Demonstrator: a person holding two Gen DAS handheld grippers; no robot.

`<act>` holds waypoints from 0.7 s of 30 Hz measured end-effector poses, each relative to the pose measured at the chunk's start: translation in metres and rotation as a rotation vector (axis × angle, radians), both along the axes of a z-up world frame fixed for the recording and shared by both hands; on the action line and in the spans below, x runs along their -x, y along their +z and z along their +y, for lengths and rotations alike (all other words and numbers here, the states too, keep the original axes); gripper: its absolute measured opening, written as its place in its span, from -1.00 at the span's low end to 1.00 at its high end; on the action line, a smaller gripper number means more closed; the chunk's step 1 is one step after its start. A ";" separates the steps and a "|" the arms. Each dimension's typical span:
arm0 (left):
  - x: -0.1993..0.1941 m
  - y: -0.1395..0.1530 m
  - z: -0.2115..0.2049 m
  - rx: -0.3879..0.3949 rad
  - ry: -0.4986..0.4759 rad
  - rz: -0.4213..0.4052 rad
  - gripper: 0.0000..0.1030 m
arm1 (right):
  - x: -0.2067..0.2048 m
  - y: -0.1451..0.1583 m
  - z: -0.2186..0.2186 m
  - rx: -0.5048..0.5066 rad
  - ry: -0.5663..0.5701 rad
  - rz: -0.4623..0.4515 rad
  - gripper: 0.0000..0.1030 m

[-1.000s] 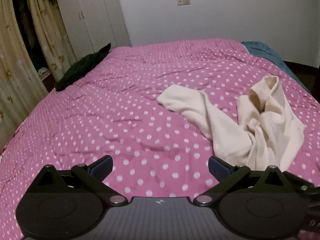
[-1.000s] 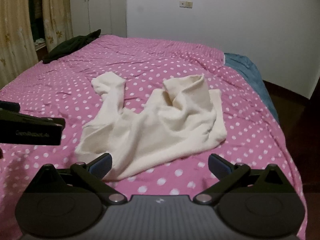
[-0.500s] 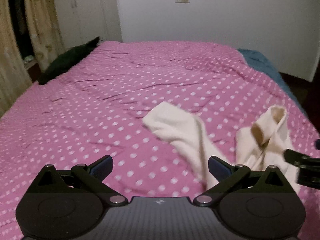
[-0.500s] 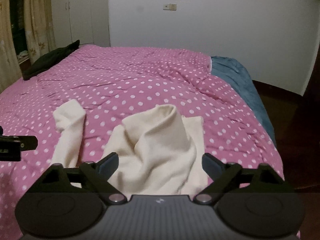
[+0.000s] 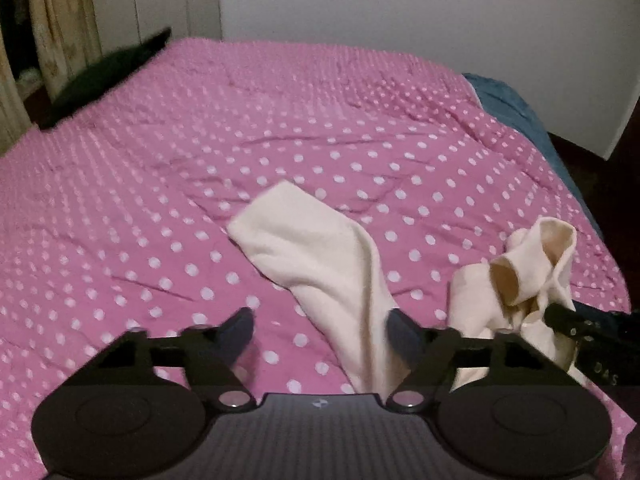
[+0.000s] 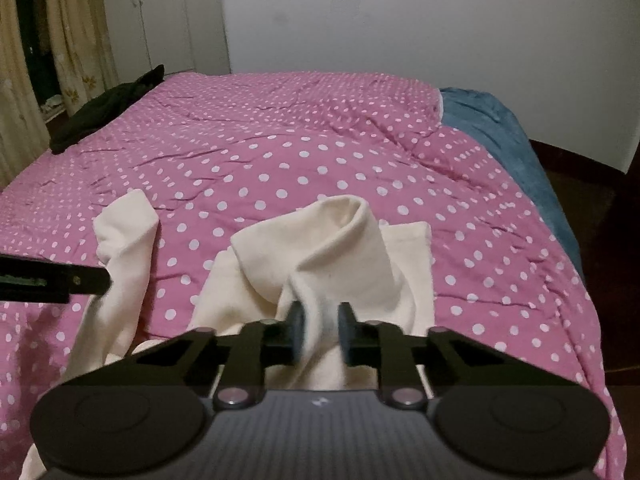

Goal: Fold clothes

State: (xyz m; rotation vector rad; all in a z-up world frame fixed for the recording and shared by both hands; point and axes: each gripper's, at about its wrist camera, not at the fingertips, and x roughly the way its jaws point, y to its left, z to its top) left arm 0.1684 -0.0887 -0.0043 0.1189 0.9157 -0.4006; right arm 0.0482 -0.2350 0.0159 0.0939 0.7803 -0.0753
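The cream garment (image 6: 340, 264) lies crumpled on the pink dotted bedspread (image 6: 280, 152), directly ahead of and beneath both grippers. The right gripper (image 6: 320, 330) is closing; its jaws stand nearly together with a raised fold of the garment pinched between the pads. Beyond this gripper the fabric rises into a rolled, open peak, and a flat panel of the garment lies just to the right of it. One sleeve (image 5: 320, 264) extends away to the left of the right gripper, with its cuff end resting on the bedspread. The left gripper (image 5: 320, 328) is also closing; its jaws are still partly spread. The sleeve passes between them, lying against the right finger (image 5: 400, 332), while the left finger is clear of it over bare bedspread. In the left wrist view, the right gripper's fingers enter from the right edge and meet the bunched fabric. A dark garment (image 6: 104, 112) lies well apart at the far left edge of the bed. A blue blanket (image 6: 500, 136) hangs at the far right side. No containers are visible.
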 end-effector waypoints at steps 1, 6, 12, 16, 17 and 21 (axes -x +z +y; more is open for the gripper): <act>-0.002 -0.002 0.001 0.015 -0.001 0.023 0.16 | 0.007 0.004 0.004 0.005 0.000 -0.006 -0.84; -0.003 -0.010 0.008 0.079 -0.017 0.077 -0.69 | 0.029 0.019 0.008 0.032 -0.014 -0.048 -0.92; 0.003 -0.004 0.019 0.141 -0.030 0.060 -0.91 | 0.053 0.033 -0.020 0.057 -0.049 -0.112 -0.94; 0.002 0.002 0.026 0.174 -0.017 0.070 -0.85 | 0.074 0.046 -0.046 0.076 -0.082 -0.158 -0.95; 0.001 0.003 0.027 0.183 -0.008 0.074 -0.71 | 0.078 0.049 -0.053 0.085 -0.090 -0.170 -0.95; -0.002 0.004 0.026 0.195 0.022 0.068 0.05 | 0.098 0.054 -0.079 0.077 -0.114 -0.195 -0.95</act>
